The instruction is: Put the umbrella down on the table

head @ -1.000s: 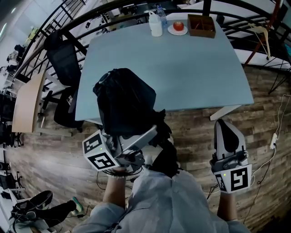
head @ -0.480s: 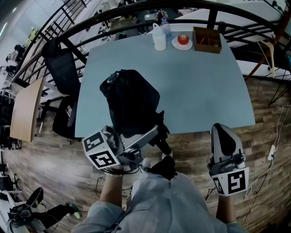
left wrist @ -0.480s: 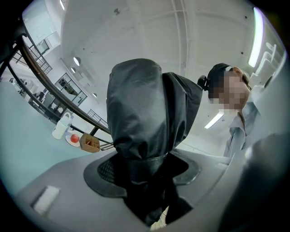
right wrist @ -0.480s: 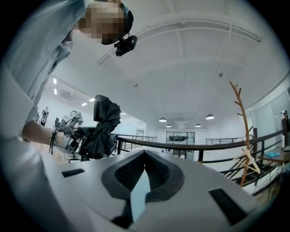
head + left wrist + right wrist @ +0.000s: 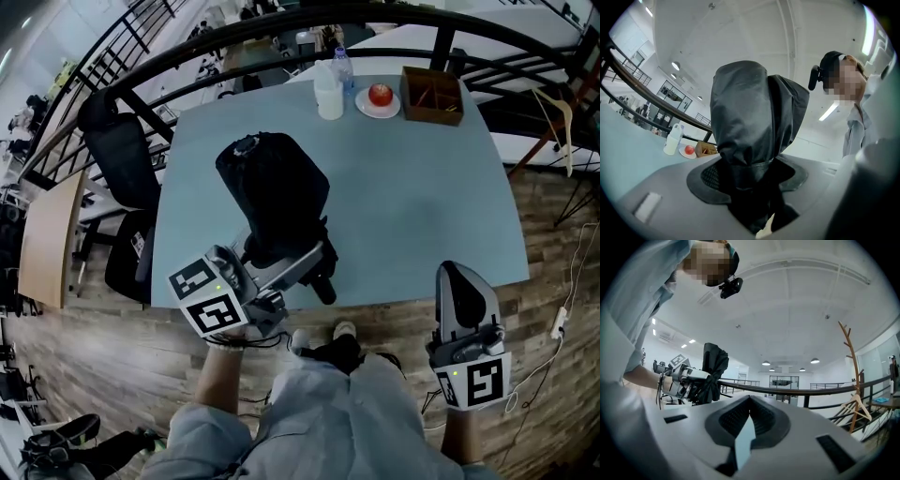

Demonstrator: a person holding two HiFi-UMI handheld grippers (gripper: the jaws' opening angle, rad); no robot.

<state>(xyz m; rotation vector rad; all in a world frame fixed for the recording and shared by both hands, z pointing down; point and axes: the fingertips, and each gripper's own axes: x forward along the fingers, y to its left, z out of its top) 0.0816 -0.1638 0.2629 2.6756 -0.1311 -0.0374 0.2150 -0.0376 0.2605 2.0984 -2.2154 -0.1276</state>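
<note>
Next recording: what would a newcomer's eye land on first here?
The bulky black folded fabric umbrella dominates, clamped in the left tool over the near left part of the pale blue table. The right tool, shut and empty, hangs beyond the table's near edge over the wood-plank floor. At the far edge stand a white plastic jug, a red apple on a white plate and a brown wooden box.
</note>
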